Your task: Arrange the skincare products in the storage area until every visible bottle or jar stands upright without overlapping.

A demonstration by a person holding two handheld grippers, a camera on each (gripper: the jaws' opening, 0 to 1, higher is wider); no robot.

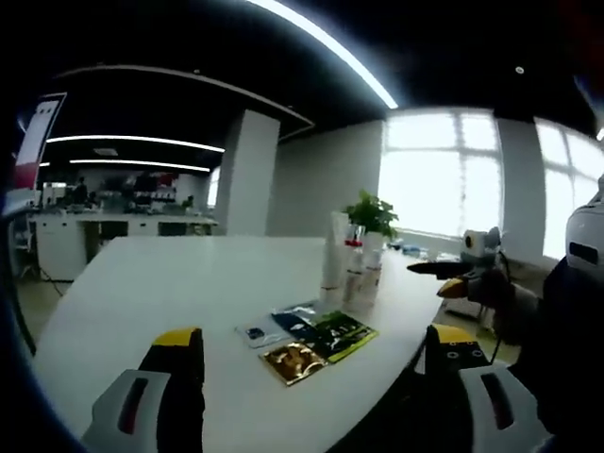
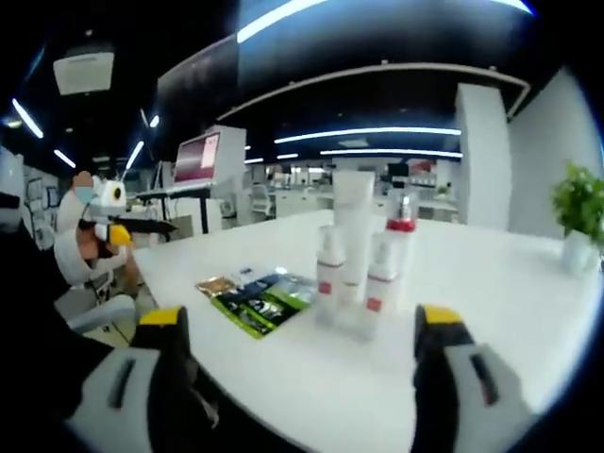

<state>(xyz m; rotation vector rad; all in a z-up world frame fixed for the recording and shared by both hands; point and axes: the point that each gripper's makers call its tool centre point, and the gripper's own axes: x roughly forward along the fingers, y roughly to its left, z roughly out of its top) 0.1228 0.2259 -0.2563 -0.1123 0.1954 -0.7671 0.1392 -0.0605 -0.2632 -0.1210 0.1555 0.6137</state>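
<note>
A cluster of white skincare bottles [image 1: 354, 269] stands upright near the table's far right edge, with a tall white tube [image 2: 352, 226] at the back and a red-capped bottle [image 2: 400, 241] beside it. Several flat sachets [image 1: 311, 342] lie on the table in front of them, green and gold ones among them [image 2: 255, 297]. My left gripper [image 1: 314, 336] is open and empty, short of the sachets. My right gripper [image 2: 302, 319] is also open and empty, a short way before the bottles [image 2: 363, 274]. Each gripper comes into the other's view: the right one [image 1: 458, 276], the left one [image 2: 113, 226].
The white table [image 1: 170, 283] is large and round-edged, with bare surface to the left of the sachets. A potted plant [image 1: 373, 217] stands behind the bottles [image 2: 576, 212]. Desks and a monitor [image 2: 196, 159] fill the office beyond.
</note>
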